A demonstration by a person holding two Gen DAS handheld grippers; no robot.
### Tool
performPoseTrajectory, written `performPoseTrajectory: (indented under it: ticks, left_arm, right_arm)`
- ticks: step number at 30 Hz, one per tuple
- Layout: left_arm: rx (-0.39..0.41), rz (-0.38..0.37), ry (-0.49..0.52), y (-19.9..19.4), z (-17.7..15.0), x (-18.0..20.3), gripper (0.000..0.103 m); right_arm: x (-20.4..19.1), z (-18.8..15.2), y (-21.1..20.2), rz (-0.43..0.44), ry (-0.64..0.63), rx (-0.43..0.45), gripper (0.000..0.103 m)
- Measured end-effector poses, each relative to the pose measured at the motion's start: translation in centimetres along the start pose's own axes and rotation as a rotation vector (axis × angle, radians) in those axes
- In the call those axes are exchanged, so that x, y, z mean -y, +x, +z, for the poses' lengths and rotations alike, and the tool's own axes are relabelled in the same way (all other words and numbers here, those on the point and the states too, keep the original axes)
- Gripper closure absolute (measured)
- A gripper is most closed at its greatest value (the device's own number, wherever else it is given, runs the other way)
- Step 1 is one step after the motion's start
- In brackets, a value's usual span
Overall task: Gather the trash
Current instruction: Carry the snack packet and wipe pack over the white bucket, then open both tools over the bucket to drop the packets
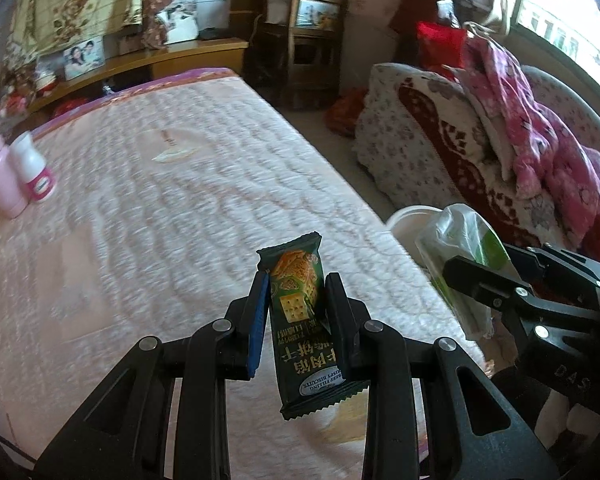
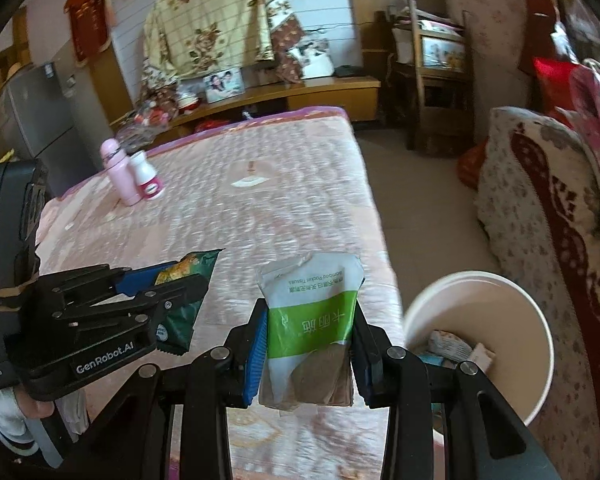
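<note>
Green biscuit wrapper [image 1: 298, 320] pinched tight in the left gripper [image 1: 296, 312], long axis running 12 to 6 along the fingers, top end poking out past the tips. Tissue pack [image 2: 312, 320], white with a green band, squeezed in the right gripper [image 2: 310, 332], also standing 12 to 6 and looking half empty and crumpled. Both pieces of trash up in the air over the near corner of the pink quilted bed [image 1: 180, 200], neither touching it. Key bit for the drop: white round bin [image 2: 540, 360] on the floor just off the bed edge, at about 3 o'clock from the right gripper in its own view, and around 2 o'clock in the left view, mostly hidden there behind the tissue pack and the right tool. So right hand clearly nearer, probably first to dump; left one stuck behind it unless swung around. Some scraps already in the bin. Further out at 10 o'clock, pink bottle [image 2: 118, 176] and white bottle [image 2: 146, 180] standing side by side on the bed, well apart from all this. Patterned sofa [image 2: 540, 200] past the bin, nothing blocking the rim.
</note>
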State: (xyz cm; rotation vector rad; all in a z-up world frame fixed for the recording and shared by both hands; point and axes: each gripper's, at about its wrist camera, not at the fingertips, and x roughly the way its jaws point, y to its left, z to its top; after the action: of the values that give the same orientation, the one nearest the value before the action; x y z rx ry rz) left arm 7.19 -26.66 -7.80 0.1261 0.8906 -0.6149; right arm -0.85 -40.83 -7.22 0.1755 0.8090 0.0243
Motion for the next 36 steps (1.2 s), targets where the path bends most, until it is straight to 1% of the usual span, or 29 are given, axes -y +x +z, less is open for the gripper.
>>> performPoseTrajectory:
  ticks: [10,16,24,26,28,29,30,31,32,33,36]
  left_arm:
    - [-0.013,-0.079,0.044,1.9,1.7,5.2,0.077]
    - [-0.035,-0.124,0.076,3.6,2.5,8.4,0.077]
    - [-0.082,-0.19,0.099,6.7,3.0,11.7,0.077]
    - [-0.093,-0.206,0.098,7.5,3.0,12.3,0.076]
    - [-0.099,-0.213,0.094,8.1,3.0,12.6,0.076]
    - [-0.1,-0.223,0.088,8.5,3.1,12.7,0.073]
    - [-0.102,-0.231,0.083,8.7,3.1,12.8,0.068]
    - [-0.105,-0.239,0.077,8.9,3.1,12.8,0.064]
    - [-0.11,-0.248,0.071,9.2,3.1,12.8,0.056]
    - [-0.112,-0.255,0.065,9.3,3.1,12.8,0.051]
    - [-0.116,-0.262,0.057,9.5,3.2,12.9,0.05]
  right_arm:
    - [5.3,-0.5,-1.5,-0.07,0.064,-0.005,0.067]
    - [8.7,-1.2,-1.9,-0.111,0.113,-0.012,0.067]
    - [13.0,-2.5,-1.0,-0.152,0.19,-0.044,0.067]
    - [13.9,-2.7,-0.6,-0.162,0.211,-0.047,0.058]
    - [14.7,-3.0,-0.3,-0.184,0.225,-0.048,0.054]
    - [15.1,-3.2,-0.2,-0.187,0.234,-0.048,0.052]
    - [15.4,-3.3,-0.2,-0.189,0.244,-0.048,0.051]
    - [15.9,-3.4,-0.2,-0.192,0.255,-0.05,0.047]
    - [16.3,-3.6,-0.2,-0.193,0.265,-0.051,0.045]
    - [16.5,-3.7,-0.2,-0.194,0.27,-0.052,0.045]
    - [16.9,-4.3,-0.3,-0.192,0.279,-0.055,0.045]
